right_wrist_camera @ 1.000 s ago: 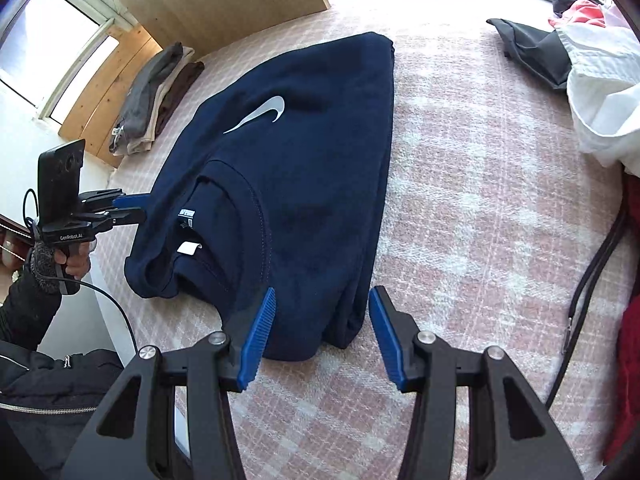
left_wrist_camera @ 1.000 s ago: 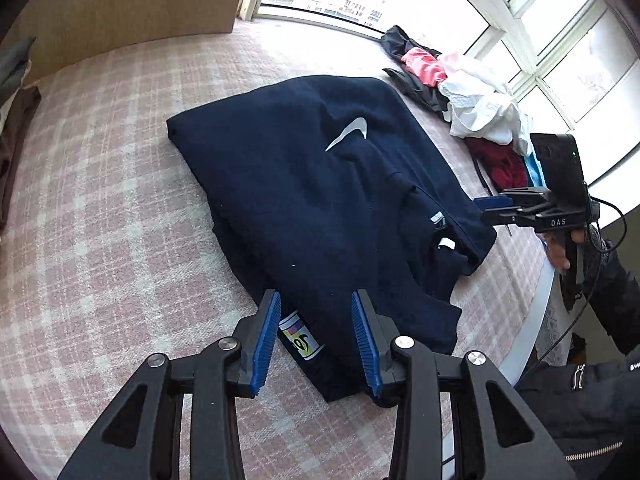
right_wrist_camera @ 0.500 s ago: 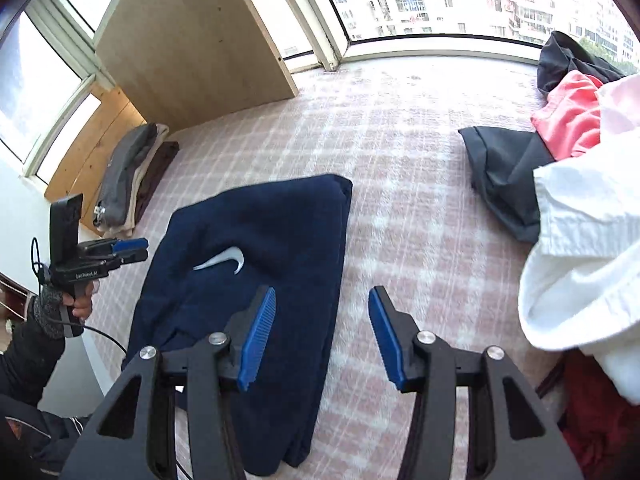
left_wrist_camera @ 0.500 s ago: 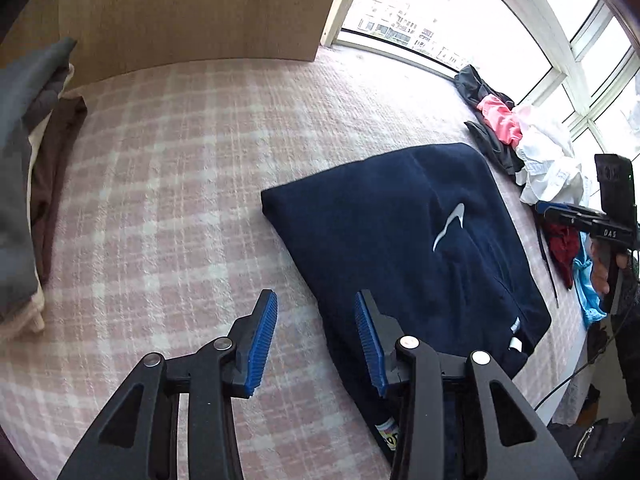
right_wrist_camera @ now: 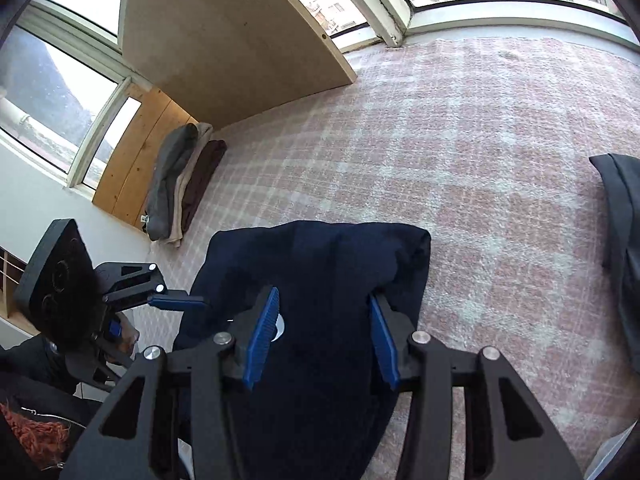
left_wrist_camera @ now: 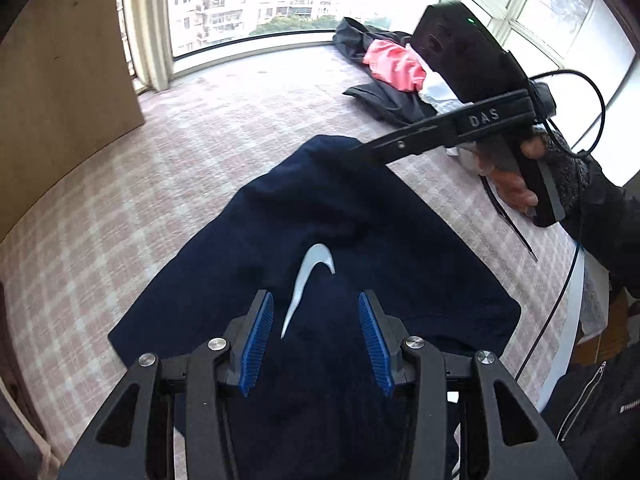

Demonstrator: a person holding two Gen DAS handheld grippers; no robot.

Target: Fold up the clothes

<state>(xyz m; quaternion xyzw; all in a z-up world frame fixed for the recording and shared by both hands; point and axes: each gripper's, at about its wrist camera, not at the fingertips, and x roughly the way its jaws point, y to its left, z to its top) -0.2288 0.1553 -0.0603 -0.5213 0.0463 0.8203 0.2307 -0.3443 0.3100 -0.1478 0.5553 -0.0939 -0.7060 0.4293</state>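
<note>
A navy sweatshirt (left_wrist_camera: 340,216) with a white swoosh (left_wrist_camera: 308,276) lies on the plaid cover. My left gripper (left_wrist_camera: 316,298) hovers just over the swoosh. Its jaws are opening, and the blue pads stand apart without pressing the cloth. In the right wrist view the sweatshirt (right_wrist_camera: 320,256) runs between the fingers of my right gripper (right_wrist_camera: 324,298). Those jaws are closing, and a fold bulges around the right-hand finger. The right gripper (left_wrist_camera: 360,147) reaches the garment's far edge. The left gripper (right_wrist_camera: 188,302) sits at its left edge.
A heap of loose clothes (left_wrist_camera: 394,66) lies near the windows. A stack of folded garments (right_wrist_camera: 180,184) rests by a wooden panel (right_wrist_camera: 224,40). A dark garment (right_wrist_camera: 620,220) lies at the right. A gloved hand (left_wrist_camera: 516,188) and a cable (left_wrist_camera: 560,300) are at the bed's edge.
Both grippers have swept along the sweatshirt toward its far end. The left one now sits over the swoosh, the right one has cloth between its fingers, and the two have come close together.
</note>
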